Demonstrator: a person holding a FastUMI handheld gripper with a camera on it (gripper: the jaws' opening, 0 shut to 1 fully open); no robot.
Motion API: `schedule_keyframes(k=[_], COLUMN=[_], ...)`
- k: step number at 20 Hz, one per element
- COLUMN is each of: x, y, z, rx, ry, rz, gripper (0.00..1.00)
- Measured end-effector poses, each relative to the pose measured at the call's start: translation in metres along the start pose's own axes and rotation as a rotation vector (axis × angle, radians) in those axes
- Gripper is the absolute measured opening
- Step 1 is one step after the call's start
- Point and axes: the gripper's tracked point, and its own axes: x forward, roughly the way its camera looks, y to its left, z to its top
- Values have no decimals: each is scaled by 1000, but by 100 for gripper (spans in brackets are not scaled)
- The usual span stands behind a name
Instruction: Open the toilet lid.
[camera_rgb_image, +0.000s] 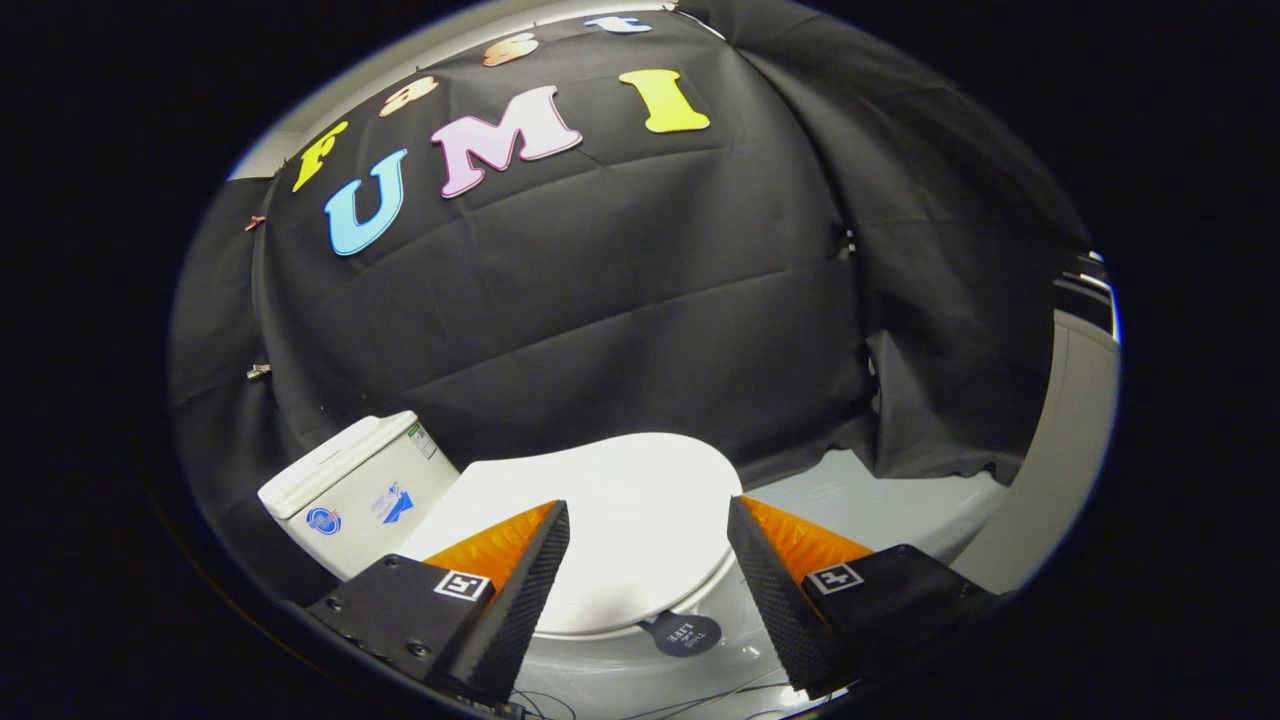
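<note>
A white toilet stands below me with its lid (620, 520) lying flat and closed on the bowl. A small black round tab (683, 633) sticks out from the lid's near edge, between my fingers. The white tank (360, 490) rises beyond the left finger. My gripper (648, 512) hovers above the lid, open, with nothing between its black ridged fingers (525, 590). The fingers stand wide apart, with the lid showing in the gap between them.
Black cloth hangs as the booth wall behind the toilet. A pale grey floor (880, 500) lies beyond the right finger, and a light curved panel (1060, 450) rises farther out on that side. Thin wires (640, 700) trail below the bowl's front rim.
</note>
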Motion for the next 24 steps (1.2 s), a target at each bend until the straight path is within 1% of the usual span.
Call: schedule_keyframes(k=[3,7,13,16,18,20,21,23,24], x=[4,6,7,7,6,6,4,4,5], y=[-9,-23,-42,-44,-42,-48,-49,-51,-50], z=[-19,-33,-60,-78,-95,-104,-111,-117,-119], rx=[55,148,315,442,570,673,698,739,763], ry=[53,101,180,243,305,331,347,360,372], rz=[-19,-42,-66,-52,-39,-35,-39,-36,-32], gripper=[99,99,99,99,97,96,95,86,85])
